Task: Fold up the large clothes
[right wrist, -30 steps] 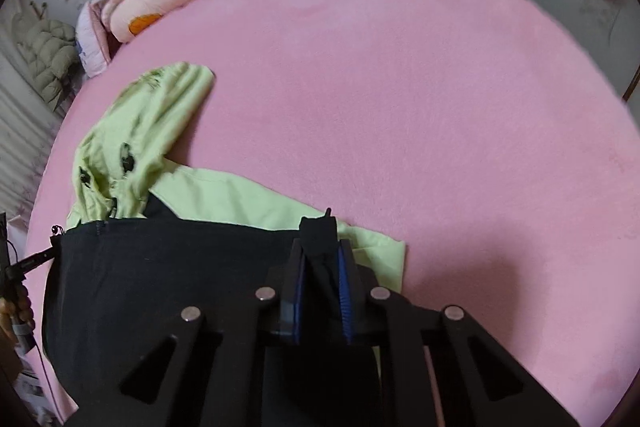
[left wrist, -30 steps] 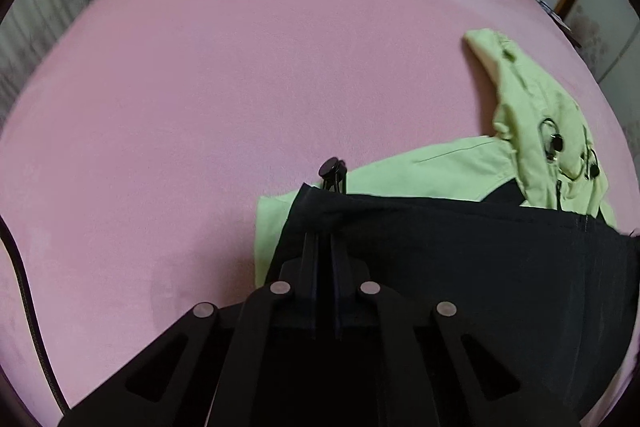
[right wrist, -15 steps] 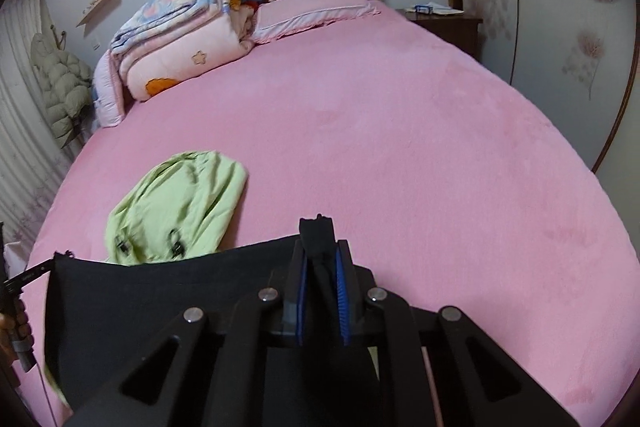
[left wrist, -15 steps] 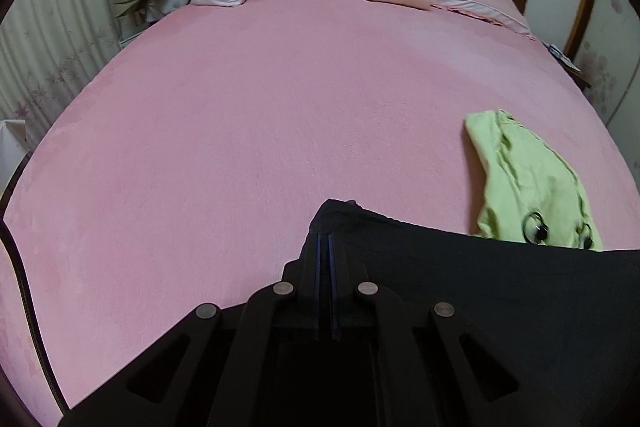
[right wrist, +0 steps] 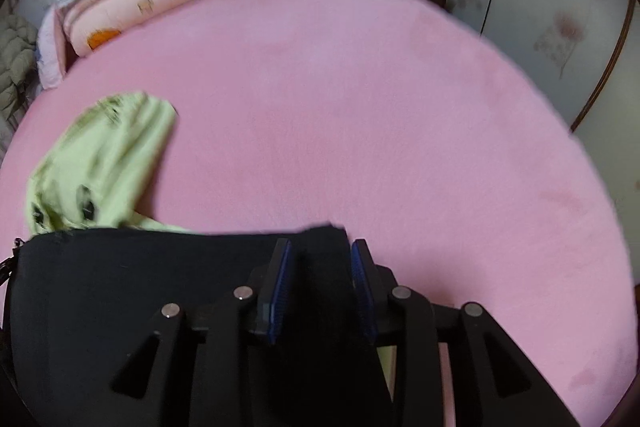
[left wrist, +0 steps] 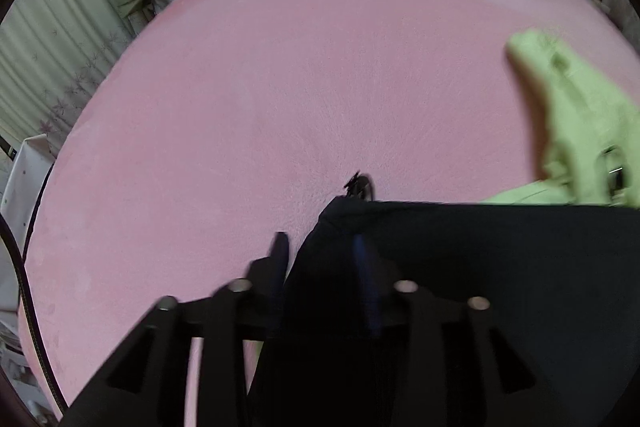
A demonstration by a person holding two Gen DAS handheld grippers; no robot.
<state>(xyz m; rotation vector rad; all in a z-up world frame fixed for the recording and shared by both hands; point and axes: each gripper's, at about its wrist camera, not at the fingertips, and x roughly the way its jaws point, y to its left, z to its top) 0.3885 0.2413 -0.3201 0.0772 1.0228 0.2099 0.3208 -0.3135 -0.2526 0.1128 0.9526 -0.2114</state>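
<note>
Both hand-held grippers, left (left wrist: 320,247) and right (right wrist: 320,255), stood released over the jacket's (right wrist: 132,279) black fold on the bed (right wrist: 360,107). Risk: loose corners could spring back, undoing the fold.

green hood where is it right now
The green hood lies on the pink bed, right in the left wrist view, left in the right, just beyond the black fabric.

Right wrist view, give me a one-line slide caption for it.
Open right tool straddling the corner of a black fabric panel folded over a light green hooded garment on a pink bed.
</note>
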